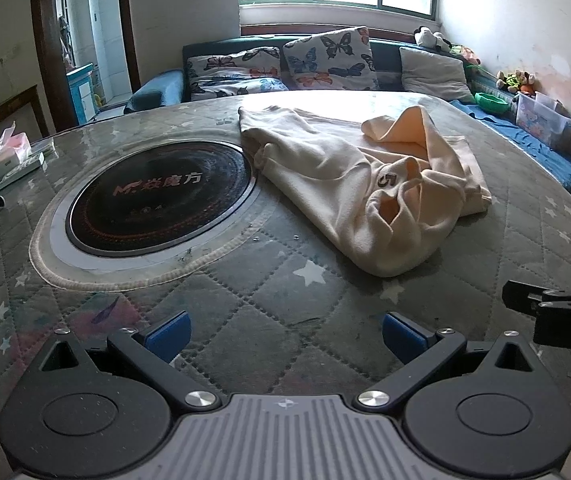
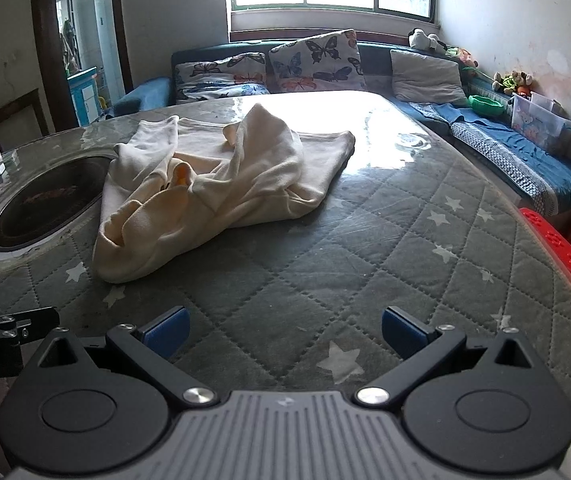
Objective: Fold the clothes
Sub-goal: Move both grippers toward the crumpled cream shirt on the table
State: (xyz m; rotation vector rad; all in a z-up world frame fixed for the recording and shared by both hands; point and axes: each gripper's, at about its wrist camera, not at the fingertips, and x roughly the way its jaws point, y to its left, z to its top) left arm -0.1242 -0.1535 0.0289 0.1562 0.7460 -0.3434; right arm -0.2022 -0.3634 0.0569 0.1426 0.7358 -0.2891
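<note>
A crumpled cream garment [image 1: 365,184] with a dark number 5 on it lies in a heap on the quilted grey table cover [image 1: 269,292]. The right wrist view shows the same cream garment [image 2: 213,184] left of centre. My left gripper [image 1: 285,334] hovers open over the cover, well short of the garment, nothing between its blue pads. My right gripper [image 2: 285,332] is open too, near the table's front edge, with the garment ahead and to its left. The right gripper's body [image 1: 557,308] shows at the right edge of the left wrist view.
A round black cooktop [image 1: 161,196] is set into the table left of the garment. A tissue box [image 1: 9,152] sits at the far left. Behind the table runs a sofa with butterfly cushions [image 1: 325,60]. Red plastic stools [image 2: 565,240] stand at the right.
</note>
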